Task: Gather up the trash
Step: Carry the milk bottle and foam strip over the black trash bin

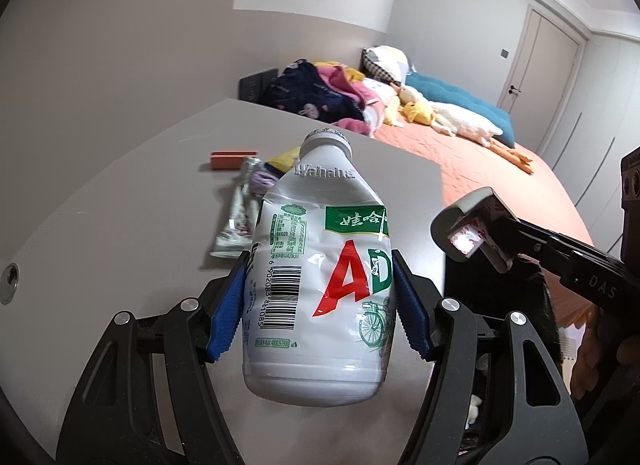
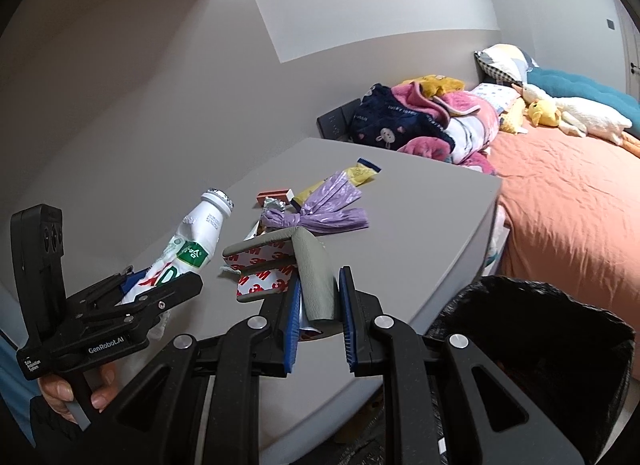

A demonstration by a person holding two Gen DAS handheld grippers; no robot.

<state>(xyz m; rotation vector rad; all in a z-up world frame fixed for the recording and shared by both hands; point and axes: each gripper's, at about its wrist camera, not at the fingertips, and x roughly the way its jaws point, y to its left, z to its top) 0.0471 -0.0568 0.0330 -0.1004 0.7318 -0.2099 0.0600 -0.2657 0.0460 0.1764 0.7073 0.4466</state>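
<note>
My left gripper (image 1: 318, 277) is shut on a crumpled white Wahaha AD bottle (image 1: 316, 285), its blue pads (image 1: 226, 313) pressing both sides, and holds it above the grey table (image 1: 120, 205). The right wrist view shows the same bottle (image 2: 192, 241) in that left gripper (image 2: 160, 285), held by a hand at the lower left. My right gripper (image 2: 320, 277) is shut on a grey L-shaped foam corner guard (image 2: 312, 261) with red-printed 3M backing. From the left wrist view, the corner guard (image 1: 468, 221) and right gripper (image 1: 516, 241) are on the right.
Loose trash lies on the table (image 2: 420, 225): a knotted purple plastic bag (image 2: 324, 201), a yellow wrapper (image 2: 360, 173), a red box (image 2: 272, 196) and a silver wrapper (image 1: 240, 221). A black bin bag (image 2: 540, 325) stands open at the table's right. Beyond is a bed (image 2: 560, 205) with blankets and toys.
</note>
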